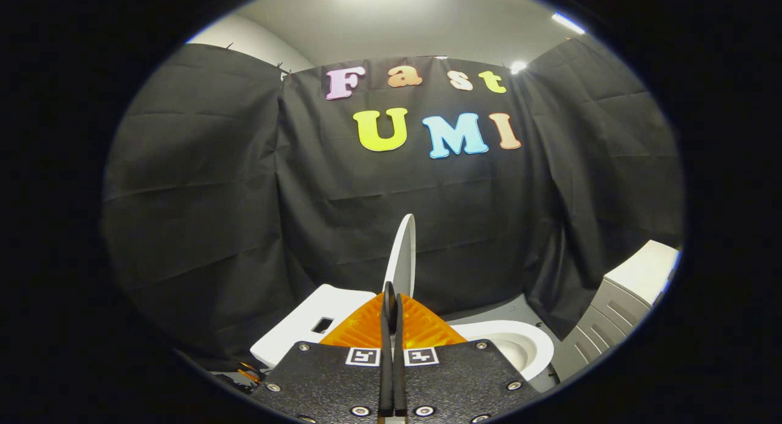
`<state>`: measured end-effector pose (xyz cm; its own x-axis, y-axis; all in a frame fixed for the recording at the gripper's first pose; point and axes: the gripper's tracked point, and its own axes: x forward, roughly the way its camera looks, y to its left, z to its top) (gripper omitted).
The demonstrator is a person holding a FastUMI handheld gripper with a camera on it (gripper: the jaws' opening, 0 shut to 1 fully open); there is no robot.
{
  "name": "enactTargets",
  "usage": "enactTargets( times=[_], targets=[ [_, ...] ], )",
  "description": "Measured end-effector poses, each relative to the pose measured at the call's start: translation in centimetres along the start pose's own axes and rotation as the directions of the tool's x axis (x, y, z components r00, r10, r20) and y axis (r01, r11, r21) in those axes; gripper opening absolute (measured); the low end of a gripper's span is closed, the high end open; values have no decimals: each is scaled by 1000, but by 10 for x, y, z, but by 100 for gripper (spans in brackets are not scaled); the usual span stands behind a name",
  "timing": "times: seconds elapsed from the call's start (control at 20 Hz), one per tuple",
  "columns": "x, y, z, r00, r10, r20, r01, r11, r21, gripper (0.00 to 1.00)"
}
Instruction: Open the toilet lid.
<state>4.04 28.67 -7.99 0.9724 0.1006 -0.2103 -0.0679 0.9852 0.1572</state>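
Observation:
The white toilet lid (404, 253) stands raised and nearly upright, seen edge-on just beyond my fingertips. Its lower end drops out of sight behind them. To the right of the lid the white toilet bowl (519, 344) lies uncovered, rim and hollow in view. The flat white tank top (305, 326) sits to the left of the lid. My gripper (391, 297) is shut, its two fingers pressed together with nothing visible between them. Whether the tips touch the lid's edge I cannot tell.
A grey cabinet with a white top (623, 296) stands to the right of the bowl. Black cloth walls (201, 198) close the booth in behind and on both sides of the toilet. A strip of grey floor (507, 311) runs behind the bowl.

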Motion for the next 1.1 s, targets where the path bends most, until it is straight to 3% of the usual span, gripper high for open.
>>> enactTargets(
  times=[1.1],
  targets=[
    [24,124,-16,992,118,-41,-123,979,-160,0]
  ],
)
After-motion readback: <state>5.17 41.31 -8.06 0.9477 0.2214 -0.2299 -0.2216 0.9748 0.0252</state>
